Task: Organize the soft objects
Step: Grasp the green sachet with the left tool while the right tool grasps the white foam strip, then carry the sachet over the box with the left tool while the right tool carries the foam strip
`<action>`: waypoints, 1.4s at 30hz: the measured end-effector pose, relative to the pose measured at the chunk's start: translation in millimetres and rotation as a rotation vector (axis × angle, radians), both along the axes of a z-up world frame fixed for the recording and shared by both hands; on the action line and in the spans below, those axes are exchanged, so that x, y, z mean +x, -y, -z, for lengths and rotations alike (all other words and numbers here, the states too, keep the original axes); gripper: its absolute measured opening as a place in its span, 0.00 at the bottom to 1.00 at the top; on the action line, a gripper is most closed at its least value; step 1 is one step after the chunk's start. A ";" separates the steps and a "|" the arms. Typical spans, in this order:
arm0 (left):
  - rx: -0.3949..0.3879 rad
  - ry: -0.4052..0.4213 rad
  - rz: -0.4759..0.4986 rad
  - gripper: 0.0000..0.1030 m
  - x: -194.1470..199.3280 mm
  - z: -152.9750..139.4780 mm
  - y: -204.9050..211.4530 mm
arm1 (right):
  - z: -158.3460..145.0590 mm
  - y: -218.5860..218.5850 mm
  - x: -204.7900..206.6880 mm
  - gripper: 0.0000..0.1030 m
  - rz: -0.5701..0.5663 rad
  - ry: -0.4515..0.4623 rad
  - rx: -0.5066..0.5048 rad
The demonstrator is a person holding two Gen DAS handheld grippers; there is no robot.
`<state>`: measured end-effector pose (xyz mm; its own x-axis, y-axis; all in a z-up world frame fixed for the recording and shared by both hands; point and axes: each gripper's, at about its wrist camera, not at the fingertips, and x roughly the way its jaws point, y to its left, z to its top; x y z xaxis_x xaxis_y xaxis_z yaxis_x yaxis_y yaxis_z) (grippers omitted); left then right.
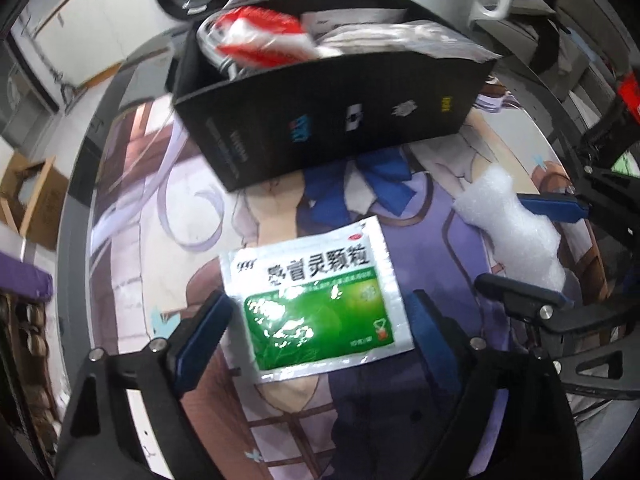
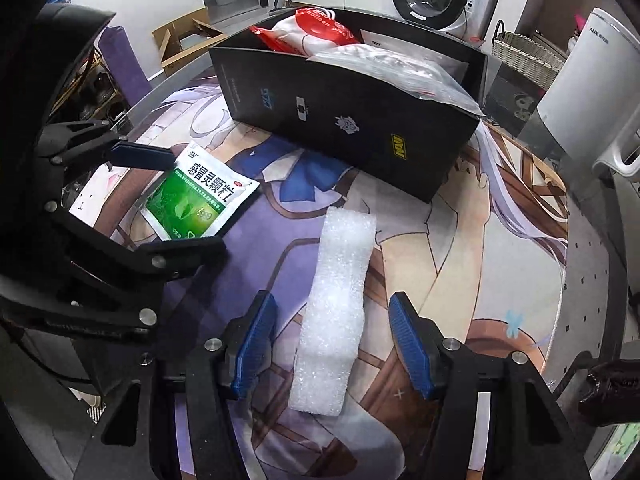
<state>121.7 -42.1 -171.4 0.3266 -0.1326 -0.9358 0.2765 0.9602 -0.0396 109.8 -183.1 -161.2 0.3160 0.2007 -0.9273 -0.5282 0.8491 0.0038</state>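
A flat foil sachet (image 1: 316, 296), white at the top with black print and green below, and a white foam strip (image 2: 336, 316) with a pebbled surface lie on the illustrated mat (image 2: 460, 240) in front of the black box (image 2: 360, 120) holding 2 soft packs. The strip's long axis runs toward the box; the sachet's printed top also faces it. The left gripper (image 1: 320, 320) straddles the sachet, jaws wide and clear of it; the right gripper (image 2: 334, 354) brackets the strip's near end, pads apart from the foam.
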 end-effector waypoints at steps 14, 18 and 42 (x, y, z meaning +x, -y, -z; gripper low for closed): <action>-0.006 0.007 0.045 0.64 0.0 -5.5 10.7 | -2.8 -10.6 -9.9 0.46 -0.044 0.025 0.000; -0.047 0.007 0.046 0.34 -0.6 -12.2 8.3 | -5.2 -18.1 -15.5 0.30 -0.070 0.030 0.001; 0.033 0.504 0.021 0.20 -41.0 -102.1 8.3 | -73.7 -12.9 -35.4 0.21 -0.036 0.311 0.136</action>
